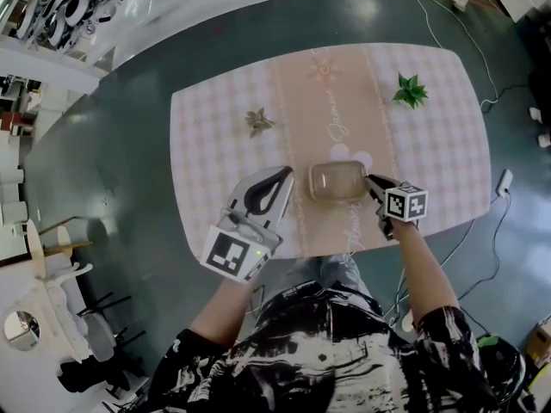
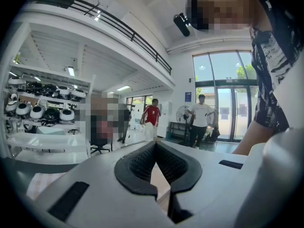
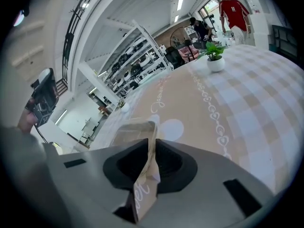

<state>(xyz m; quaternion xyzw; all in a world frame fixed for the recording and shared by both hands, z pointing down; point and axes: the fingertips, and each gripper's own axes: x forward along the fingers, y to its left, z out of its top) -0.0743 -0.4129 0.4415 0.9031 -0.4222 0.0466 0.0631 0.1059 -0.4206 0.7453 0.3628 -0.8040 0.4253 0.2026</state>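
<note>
Clear plastic tub [image 1: 334, 180] sits on pink checked cloth [image 1: 224, 136], near front edge of table. R gripper [image 1: 372, 181] is clamped tight on tub's right wall, thin clear wall pinched btwn its pads [image 3: 161, 163]; forearm comes in low from the near side. L gripper [image 1: 282, 177] is just left of tub, not touching, tips together w/ nothing btwn, pointing away from the person.

Container [image 1: 337, 180] clear, glossy plastic; tablecloth [image 1: 215, 144] matt cloth; right gripper [image 3: 153, 148] smooth grey plastic, jaws ribbed black.
</note>
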